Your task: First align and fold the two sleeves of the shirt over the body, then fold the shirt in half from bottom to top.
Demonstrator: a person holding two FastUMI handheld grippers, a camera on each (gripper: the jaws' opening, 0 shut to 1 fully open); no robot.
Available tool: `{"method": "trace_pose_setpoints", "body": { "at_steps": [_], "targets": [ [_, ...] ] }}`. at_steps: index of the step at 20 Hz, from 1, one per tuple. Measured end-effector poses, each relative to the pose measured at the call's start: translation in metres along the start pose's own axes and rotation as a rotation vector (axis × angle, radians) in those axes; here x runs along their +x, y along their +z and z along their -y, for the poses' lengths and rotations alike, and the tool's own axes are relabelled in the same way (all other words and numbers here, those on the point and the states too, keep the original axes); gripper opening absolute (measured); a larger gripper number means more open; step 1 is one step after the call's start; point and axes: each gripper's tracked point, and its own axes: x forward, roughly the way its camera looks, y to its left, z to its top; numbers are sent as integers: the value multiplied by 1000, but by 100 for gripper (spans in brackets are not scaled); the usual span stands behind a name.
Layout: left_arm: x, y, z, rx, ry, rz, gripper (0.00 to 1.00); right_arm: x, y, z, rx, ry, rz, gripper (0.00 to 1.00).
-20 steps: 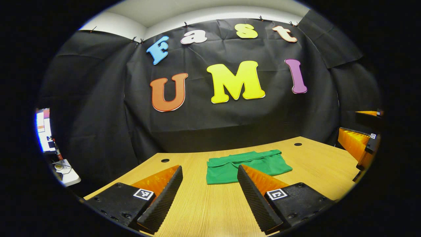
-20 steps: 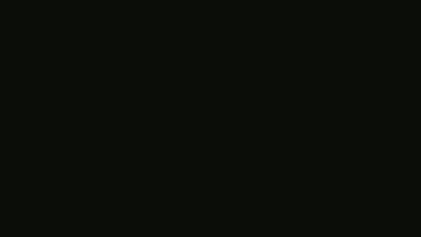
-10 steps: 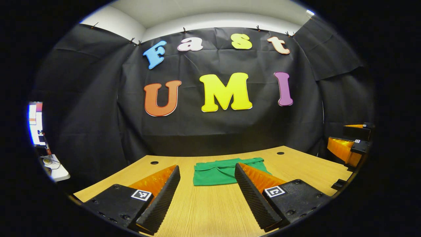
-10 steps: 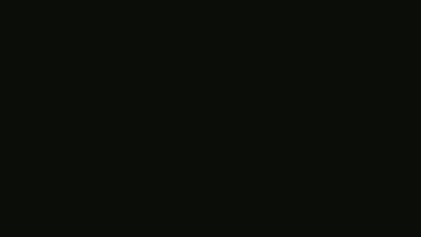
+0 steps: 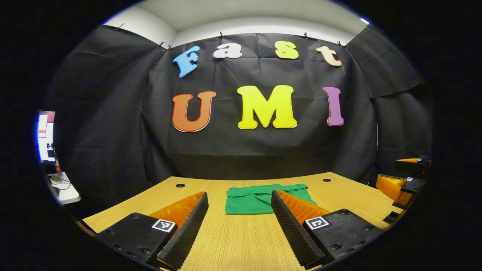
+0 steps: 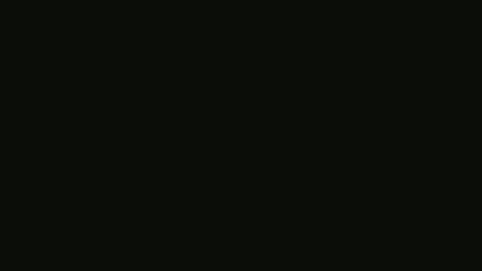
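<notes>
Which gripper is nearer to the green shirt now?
Probably left. The left gripper, open, points at the green shirt just ahead; the right gripper is off to its right, beyond the table edge.

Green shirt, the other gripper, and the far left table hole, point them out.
Green shirt (image 5: 248,202): left gripper view, on its folded front.
Right gripper (image 5: 408,180): left gripper view, far right, between its fingertips.
Table hole (image 5: 180,185): left gripper view, hole centre.

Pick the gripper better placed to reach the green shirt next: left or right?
Left, probably. The left gripper is open and faces the green shirt, which lies folded on the table straight ahead. The right gripper sits off to the side, by the table's edge, away from the shirt.
</notes>
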Motion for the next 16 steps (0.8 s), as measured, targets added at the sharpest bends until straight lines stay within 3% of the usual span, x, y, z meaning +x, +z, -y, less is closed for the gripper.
{"method": "trace_pose_setpoints", "body": {
  "at_steps": [16],
  "targets": [
    [-1, -1, 9, 13, -18, 5, 100, 4, -11, -3, -16, -12, 0, 97]
  ]
}}
